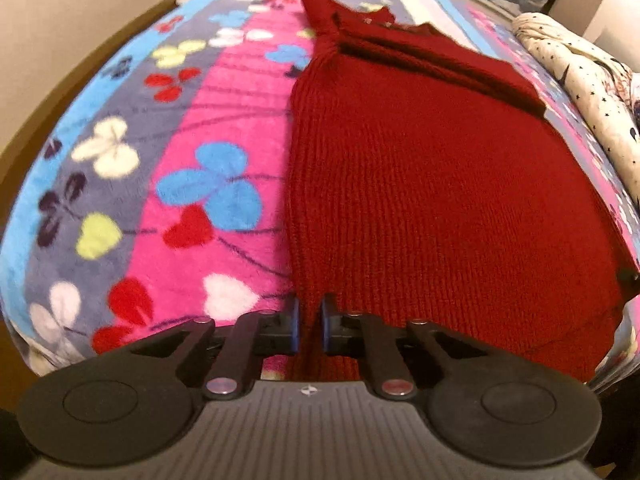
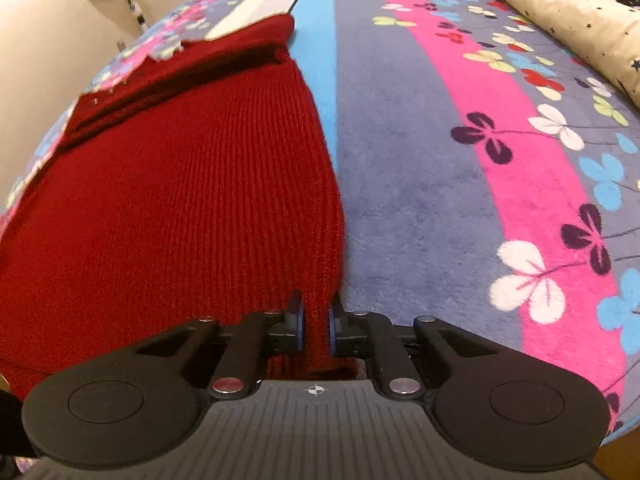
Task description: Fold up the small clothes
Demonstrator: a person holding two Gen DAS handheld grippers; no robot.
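Your left tongs (image 1: 309,322) pinch the near left corner of a dark red knitted sweater (image 1: 420,184). Your right tongs (image 2: 317,326) pinch its near right corner. The sweater fills the frame centre, spread over a striped, clover-patterned blanket (image 1: 224,128), a star-printed quilt (image 2: 560,12) at upper right.

Red sweater's (image 1: 440,184) near hem, hidden behind both gripper bodies

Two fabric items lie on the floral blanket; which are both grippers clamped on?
The dark red ribbed knit garment: left gripper and right gripper pinch its near corners. The cream star-print fabric lies untouched.
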